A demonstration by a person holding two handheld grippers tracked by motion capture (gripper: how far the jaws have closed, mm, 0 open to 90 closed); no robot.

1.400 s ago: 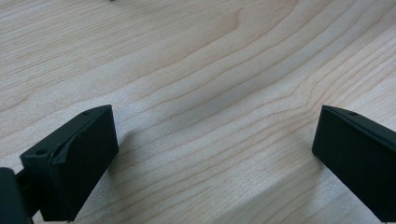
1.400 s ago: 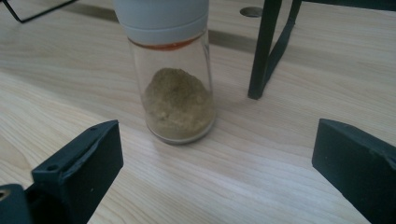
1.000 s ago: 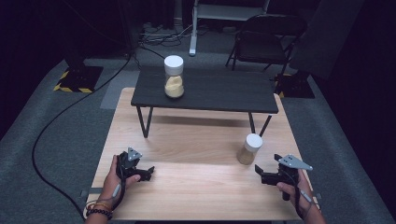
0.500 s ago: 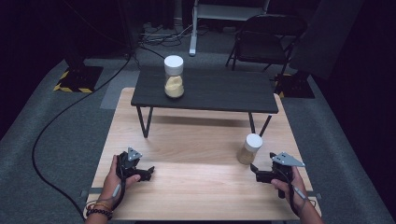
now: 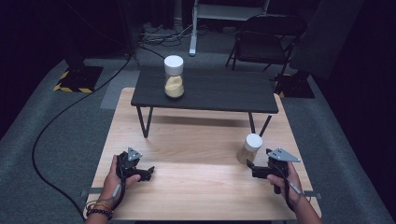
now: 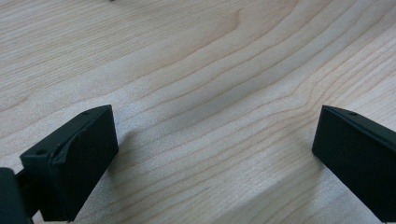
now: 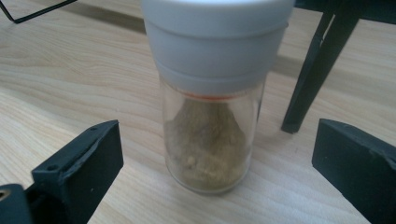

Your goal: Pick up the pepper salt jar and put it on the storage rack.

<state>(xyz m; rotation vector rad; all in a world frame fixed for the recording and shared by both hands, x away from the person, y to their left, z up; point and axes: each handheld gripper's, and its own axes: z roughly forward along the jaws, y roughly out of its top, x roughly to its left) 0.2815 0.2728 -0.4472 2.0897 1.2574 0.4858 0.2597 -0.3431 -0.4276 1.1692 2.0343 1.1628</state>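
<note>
A small glass jar (image 5: 250,149) with a white lid and tan powder stands upright on the wooden table (image 5: 201,140), near its right side. My right gripper (image 5: 251,167) is open just in front of it. In the right gripper view the jar (image 7: 212,121) stands a little beyond the jaws, centred in their gap and touching neither. A larger jar (image 5: 173,77) with a white lid and yellowish filling stands on the low black table (image 5: 219,91). My left gripper (image 5: 148,172) rests open near the front left; its wide-apart jaws frame bare wood (image 6: 210,121).
The low black table stands on the wooden one on thin black legs (image 5: 254,122), one of them close behind the small jar (image 7: 317,60). A black folding chair (image 5: 264,39), a white stand (image 5: 194,28) and cables (image 5: 56,121) are on the grey floor beyond.
My right gripper has moved left and forward toward the small jar, which now sits just ahead of its jaws. The left gripper and both jars have stayed in place.
</note>
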